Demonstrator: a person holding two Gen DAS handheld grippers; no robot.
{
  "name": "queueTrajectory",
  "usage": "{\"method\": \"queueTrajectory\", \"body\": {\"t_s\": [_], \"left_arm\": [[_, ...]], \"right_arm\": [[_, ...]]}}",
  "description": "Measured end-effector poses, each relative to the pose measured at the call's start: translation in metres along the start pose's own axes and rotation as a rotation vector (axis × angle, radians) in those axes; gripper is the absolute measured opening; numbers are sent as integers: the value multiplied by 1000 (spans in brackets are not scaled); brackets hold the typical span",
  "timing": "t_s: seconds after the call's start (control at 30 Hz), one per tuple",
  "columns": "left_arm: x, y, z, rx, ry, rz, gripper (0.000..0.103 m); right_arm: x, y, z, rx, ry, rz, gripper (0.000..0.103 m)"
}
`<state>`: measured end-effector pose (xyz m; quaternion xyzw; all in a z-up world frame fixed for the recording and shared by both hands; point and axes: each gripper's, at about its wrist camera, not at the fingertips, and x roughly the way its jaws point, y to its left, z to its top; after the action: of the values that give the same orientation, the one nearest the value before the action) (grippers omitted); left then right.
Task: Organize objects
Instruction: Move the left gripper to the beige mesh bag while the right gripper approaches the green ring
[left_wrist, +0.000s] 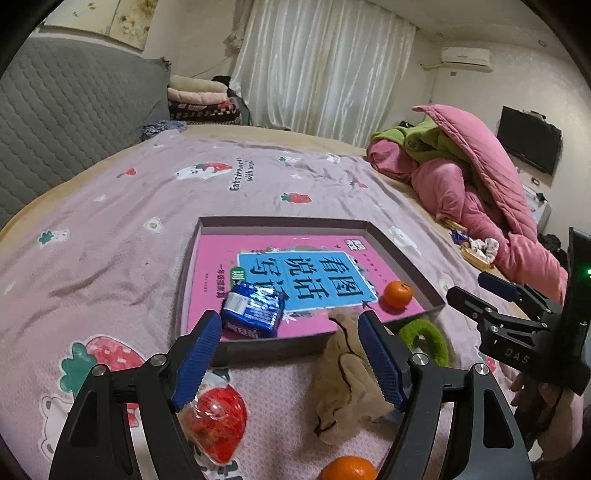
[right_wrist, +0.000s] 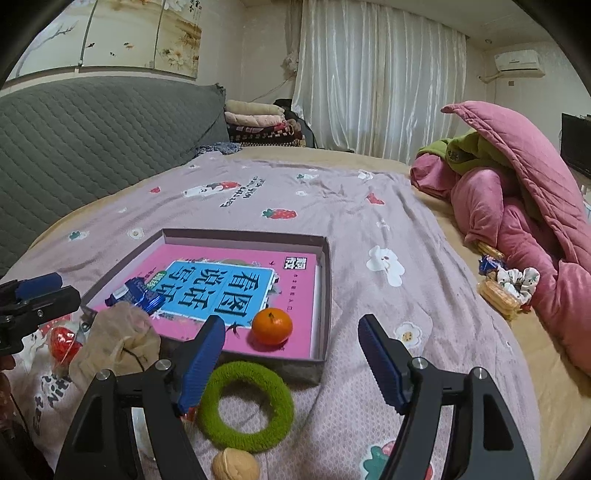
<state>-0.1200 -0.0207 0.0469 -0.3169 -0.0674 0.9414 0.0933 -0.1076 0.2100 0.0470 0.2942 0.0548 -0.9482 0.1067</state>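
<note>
While both grippers gape empty, left gripper (left_wrist: 290, 352) above beige sock (left_wrist: 347, 376); right gripper (right_wrist: 291, 363) over green ring (right_wrist: 245, 406)

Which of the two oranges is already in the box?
The small orange resting on the pink book's corner inside the grey box. The other orange lies outside on the bedsheet, below the left gripper.

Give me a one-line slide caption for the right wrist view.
Open right gripper hovers over a green fuzzy ring beside a shallow box holding a pink book, orange and blue packet.
</note>
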Motion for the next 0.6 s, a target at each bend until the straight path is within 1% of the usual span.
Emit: {"method": "queueTrajectory", "body": {"t_s": [0.13, 0.43, 0.6], "left_arm": [[-1, -7, -6, 9, 18, -34, 78], [-1, -21, -22, 72, 43, -40, 78], [-3, -25, -29, 90, 57, -57, 78]], "right_arm": [[-3, -1, -5, -9, 8, 4, 74], [-5, -4, -14, -29, 35, 2, 74], [-4, -4, -17, -36, 46, 8, 74]]}}
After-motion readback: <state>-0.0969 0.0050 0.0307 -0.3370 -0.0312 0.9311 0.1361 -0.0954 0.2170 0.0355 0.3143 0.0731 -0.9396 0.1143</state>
